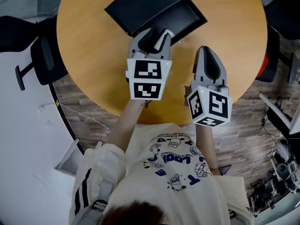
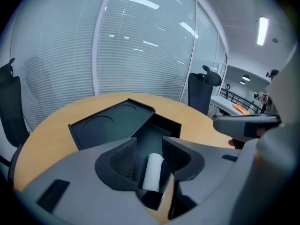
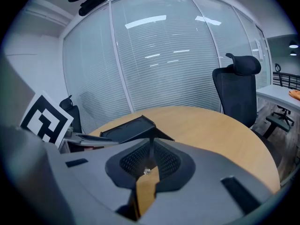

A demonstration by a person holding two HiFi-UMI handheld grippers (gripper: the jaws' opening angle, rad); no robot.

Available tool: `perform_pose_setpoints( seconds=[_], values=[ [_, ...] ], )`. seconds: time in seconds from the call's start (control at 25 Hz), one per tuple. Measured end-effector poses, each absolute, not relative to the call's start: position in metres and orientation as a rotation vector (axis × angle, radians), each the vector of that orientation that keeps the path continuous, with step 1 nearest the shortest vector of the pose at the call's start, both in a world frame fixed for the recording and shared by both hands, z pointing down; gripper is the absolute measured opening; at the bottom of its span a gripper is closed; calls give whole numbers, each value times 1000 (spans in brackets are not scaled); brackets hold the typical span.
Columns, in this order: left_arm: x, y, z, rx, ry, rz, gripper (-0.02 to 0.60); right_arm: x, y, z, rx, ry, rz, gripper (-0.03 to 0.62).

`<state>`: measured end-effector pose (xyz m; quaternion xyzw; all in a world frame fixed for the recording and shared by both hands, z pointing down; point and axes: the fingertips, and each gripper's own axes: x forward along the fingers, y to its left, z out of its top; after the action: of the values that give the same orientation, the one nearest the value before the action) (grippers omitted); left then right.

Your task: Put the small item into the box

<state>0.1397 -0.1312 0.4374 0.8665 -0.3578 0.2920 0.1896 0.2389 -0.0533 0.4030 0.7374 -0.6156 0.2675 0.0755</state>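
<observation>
A black box [image 1: 183, 20] with its lid [image 1: 140, 3] folded back stands at the far side of the round wooden table [image 1: 89, 46]. My left gripper [image 1: 151, 37] hangs over the box's near edge. In the left gripper view its jaws [image 2: 151, 153] stand open around a small white roll [image 2: 152, 171]. The roll lies lengthwise in the gap above the box's dark inside [image 2: 157, 130], with a dark gap along each side. The head view hides the roll. My right gripper [image 1: 206, 55] is to the right over bare table, its jaws [image 3: 150, 156] shut with nothing held.
The open lid [image 2: 110, 123] has round recesses and lies left of the box. Dark office chairs [image 1: 42, 55] [image 3: 241, 93] stand around the table, against a glass wall with blinds [image 2: 140, 46]. The table's near edge is just in front of the person.
</observation>
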Motion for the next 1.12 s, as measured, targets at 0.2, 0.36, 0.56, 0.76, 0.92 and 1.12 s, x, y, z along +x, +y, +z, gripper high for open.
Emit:
perform_pose_setpoints(
  seconds=[0.2, 0.36, 0.56, 0.76, 0.92, 1.12],
  values=[
    [141, -127, 409, 2461, -1045, 711, 132, 238, -53, 389, 2206, -1884, 766, 43],
    [137, -124, 388, 2473, -1094, 640, 79, 233, -54, 377, 2190, -1923, 730, 43],
    [121, -120, 363, 2492, -1158, 563, 40, 218, -54, 358, 2173, -1970, 675, 43],
    [110, -111, 342, 2509, -1180, 512, 31, 205, -54, 342, 2167, -2000, 636, 43],
    [101, -102, 327, 2521, -1198, 479, 29, 195, -53, 329, 2161, -2024, 600, 43],
    [83, -92, 311, 2544, -1235, 441, 28, 180, -52, 316, 2154, -2050, 553, 43]
  ],
)
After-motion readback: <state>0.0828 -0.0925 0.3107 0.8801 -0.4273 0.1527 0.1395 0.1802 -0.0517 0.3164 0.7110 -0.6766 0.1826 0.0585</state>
